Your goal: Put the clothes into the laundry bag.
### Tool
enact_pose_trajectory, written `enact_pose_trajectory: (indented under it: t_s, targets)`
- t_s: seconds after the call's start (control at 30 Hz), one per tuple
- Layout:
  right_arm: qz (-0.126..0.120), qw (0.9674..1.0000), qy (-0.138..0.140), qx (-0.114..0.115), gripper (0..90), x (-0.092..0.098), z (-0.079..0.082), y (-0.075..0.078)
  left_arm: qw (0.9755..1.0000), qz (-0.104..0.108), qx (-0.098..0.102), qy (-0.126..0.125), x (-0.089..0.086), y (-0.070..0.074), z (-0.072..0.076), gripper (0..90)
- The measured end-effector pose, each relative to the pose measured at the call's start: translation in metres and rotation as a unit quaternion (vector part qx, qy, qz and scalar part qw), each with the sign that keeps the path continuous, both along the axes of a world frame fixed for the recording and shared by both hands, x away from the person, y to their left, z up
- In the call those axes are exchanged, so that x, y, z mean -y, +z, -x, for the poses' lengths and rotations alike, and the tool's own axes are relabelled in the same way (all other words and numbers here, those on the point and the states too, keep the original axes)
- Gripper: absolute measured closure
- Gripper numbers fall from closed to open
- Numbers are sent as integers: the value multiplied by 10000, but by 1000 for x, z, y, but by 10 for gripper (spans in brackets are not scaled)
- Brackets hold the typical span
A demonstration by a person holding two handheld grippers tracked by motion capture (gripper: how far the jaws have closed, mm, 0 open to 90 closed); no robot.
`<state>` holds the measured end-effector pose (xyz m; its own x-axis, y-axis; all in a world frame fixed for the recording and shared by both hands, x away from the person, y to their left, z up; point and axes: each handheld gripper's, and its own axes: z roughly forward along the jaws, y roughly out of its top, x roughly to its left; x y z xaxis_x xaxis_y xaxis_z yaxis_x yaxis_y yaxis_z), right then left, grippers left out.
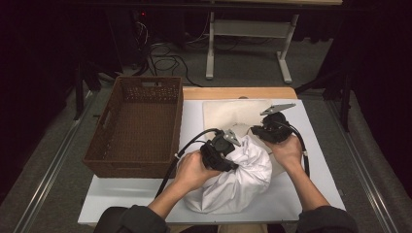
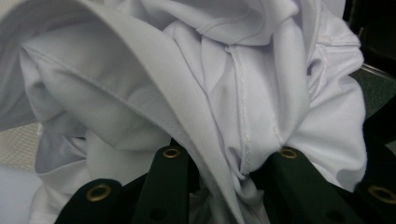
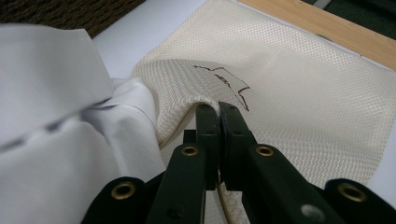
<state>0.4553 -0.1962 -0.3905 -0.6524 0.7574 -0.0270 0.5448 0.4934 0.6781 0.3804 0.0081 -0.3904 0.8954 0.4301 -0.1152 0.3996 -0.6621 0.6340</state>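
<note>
1. Mesh bag (image 3: 299, 84) lay flat at the far side of the white board (image 1: 311, 194), its near edge lifted by the right gripper (image 3: 218, 108), jaws pressed together on the rim, probably to hold the mouth open.
2. White garment (image 1: 238, 179) sat bunched in a heap just in front of the bag, touching its raised edge.
3. Left gripper (image 1: 219, 154) was down in the heap, jaws pinching a gathered fold, likely to feed the garment into the bag.
4. Wicker basket (image 1: 136, 128) waited at the left, nothing seen inside.
</note>
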Motion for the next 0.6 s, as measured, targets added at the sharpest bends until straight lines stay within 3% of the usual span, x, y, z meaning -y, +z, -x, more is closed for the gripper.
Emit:
enact_pose_trajectory:
  t_s: [0.13, 0.33, 0.47, 0.5, 0.53, 0.6]
  targets:
    - [1, 10000, 38, -32, 891, -2, 2, 0, 10000, -6, -65, 58, 4, -10, -4, 753]
    - [-12, 9999, 118, -23, 891, -4, 3, 1, 9998, -196, 39, 92, 18, -25, -9, 751]
    - [-37, 9998, 165, -48, 891, -8, 8, 2, 9981, -396, -63, 473, 28, -42, -23, 757]
    - [-37, 9998, 165, -48, 891, -8, 8, 2, 9981, -396, -63, 473, 28, -42, -23, 759]
    - [22, 9997, 262, -8, 892, -9, 9, 1, 9961, -487, -212, 710, 30, -48, -34, 762]
    - [52, 9997, 245, -29, 893, -10, 11, 2, 9949, -499, -268, 833, 30, -50, -40, 764]
